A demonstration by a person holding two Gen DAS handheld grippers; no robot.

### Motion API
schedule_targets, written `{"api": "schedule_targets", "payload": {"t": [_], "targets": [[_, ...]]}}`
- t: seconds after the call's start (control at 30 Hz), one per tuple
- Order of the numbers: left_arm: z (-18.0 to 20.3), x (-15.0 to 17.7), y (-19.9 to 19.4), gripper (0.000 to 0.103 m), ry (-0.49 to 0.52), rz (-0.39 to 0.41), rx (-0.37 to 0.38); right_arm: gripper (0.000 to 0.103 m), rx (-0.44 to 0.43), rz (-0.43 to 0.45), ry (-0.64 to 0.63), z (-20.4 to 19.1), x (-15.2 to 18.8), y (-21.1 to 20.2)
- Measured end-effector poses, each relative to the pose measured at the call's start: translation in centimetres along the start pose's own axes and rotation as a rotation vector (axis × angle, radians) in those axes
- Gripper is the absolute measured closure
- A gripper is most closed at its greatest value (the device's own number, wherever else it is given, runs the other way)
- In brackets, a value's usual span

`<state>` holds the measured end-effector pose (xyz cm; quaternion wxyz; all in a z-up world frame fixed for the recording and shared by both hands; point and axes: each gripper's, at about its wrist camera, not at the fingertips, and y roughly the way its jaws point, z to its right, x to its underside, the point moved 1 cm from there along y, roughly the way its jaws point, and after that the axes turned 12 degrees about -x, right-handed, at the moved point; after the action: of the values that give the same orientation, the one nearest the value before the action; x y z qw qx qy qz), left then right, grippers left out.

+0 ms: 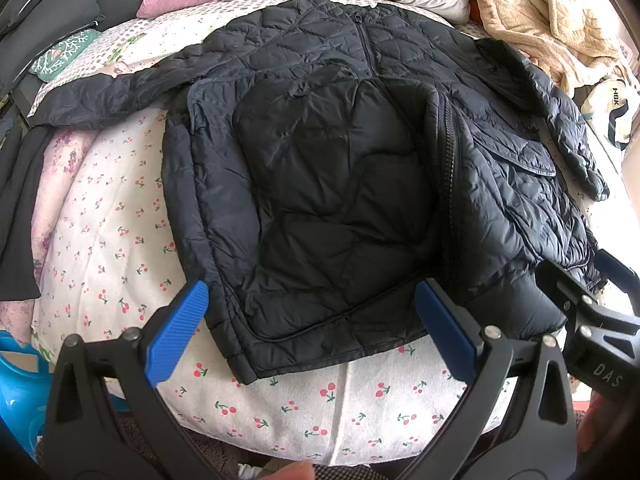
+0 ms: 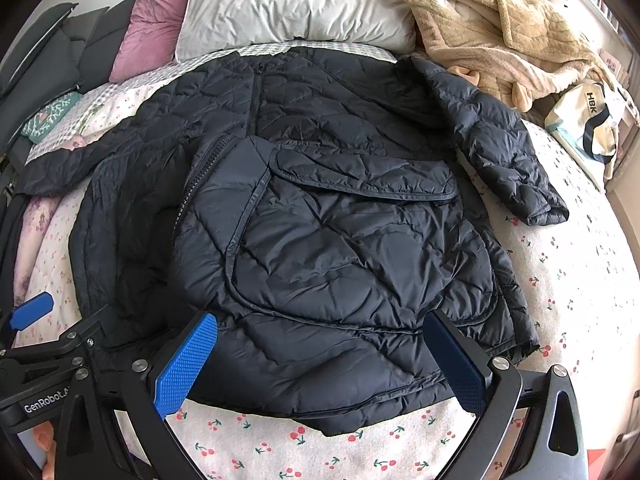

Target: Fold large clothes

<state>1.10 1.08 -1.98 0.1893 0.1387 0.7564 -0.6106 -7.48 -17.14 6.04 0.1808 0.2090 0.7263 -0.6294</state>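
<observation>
Cherry-print bedding [image 1: 120,240] is covering the bed and filling the lower half of both views, with a grey-white pillow [image 2: 296,4] and a pink pillow [image 2: 148,20] lying along the top edge. A beige fleece robe [image 2: 508,36] is heaped in the upper right, and a white bag with dark lettering [image 2: 588,120] is sitting just below it at the right edge. At the far left of the left wrist view a small green patterned cushion [image 1: 64,54] is resting near the bed's edge, and something bright blue [image 1: 20,384] is showing in the lower left corner.

Across the middle of the bed a black quilted puffer jacket [image 1: 340,208] is lying spread out, collar toward the pillows and hem toward the bottom of the frame. One front panel is lying folded back so the zipper [image 1: 450,160] and the smooth lining are showing. One sleeve [image 2: 500,140] is stretching toward the right side of the frame, the other [image 1: 104,100] toward the upper left.

The left gripper [image 1: 312,332] is hovering over the hem at the bottom centre, its blue-padded fingers [image 1: 176,332] spread wide and gripping nothing. The right gripper [image 2: 320,364] is hovering likewise over the hem of the other panel, its fingers [image 2: 186,364] wide apart and empty. It is also showing at the lower right edge of the left wrist view, beside the jacket's corner.
</observation>
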Motion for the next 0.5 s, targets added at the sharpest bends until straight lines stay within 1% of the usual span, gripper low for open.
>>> {"api": "schedule_targets", "payload": {"t": [0.5], "targets": [[0.03,-0.04,-0.07,0.000,-0.001,0.002,-0.001,0.000,-0.007,-0.003,-0.001,-0.12,0.16,0.21]]}}
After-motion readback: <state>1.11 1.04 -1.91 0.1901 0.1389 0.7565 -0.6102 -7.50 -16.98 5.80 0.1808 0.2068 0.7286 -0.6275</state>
